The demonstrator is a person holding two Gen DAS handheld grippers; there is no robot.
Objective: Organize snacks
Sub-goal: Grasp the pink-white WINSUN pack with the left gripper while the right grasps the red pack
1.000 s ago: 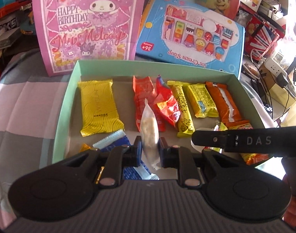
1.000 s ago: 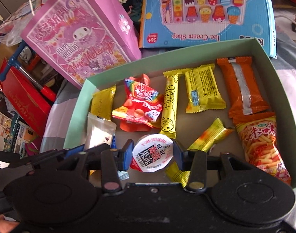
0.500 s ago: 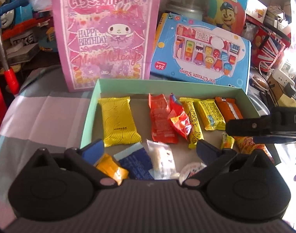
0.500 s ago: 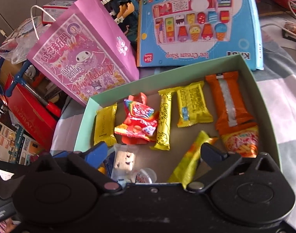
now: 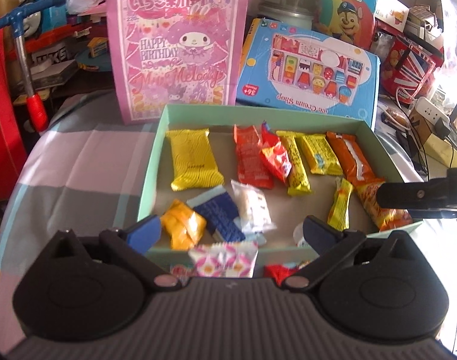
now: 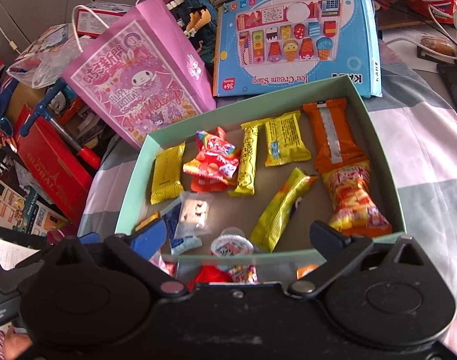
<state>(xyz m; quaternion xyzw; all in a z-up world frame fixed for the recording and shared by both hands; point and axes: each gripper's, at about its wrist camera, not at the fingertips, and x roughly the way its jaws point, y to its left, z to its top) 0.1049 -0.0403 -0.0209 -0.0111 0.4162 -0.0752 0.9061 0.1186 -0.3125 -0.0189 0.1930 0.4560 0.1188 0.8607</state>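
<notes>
Left gripper: your left gripper (image 5: 231,229) hangs at the near edge of the box, fingers spread wide with nothing between them.
Right gripper: your right gripper (image 6: 239,235) is likewise spread and empty, hovering over the near wall of the box.
Box: the shallow mint-green cardboard box (image 6: 387,162) sits on the pink-and-grey checked cloth (image 5: 78,162).
Snacks inside: a wavy-patterned yellow wrapped bar (image 5: 194,159) lies at the far left, a long orange wrapped bar (image 6: 330,132) at the far right, and a clear packet with white pieces (image 6: 194,213) near the front beside a dark blue wrapper (image 5: 221,214); a small round sealed cup (image 6: 231,244) rests against the near wall.
Snacks outside: a pink-and-white patterned packet (image 5: 224,259) lies just in front of the box, between your left gripper's fingers.
Behind: a pink paper gift bag (image 5: 174,45) stands beyond the box, with a blue toy carton (image 6: 294,36) beside it.
</notes>
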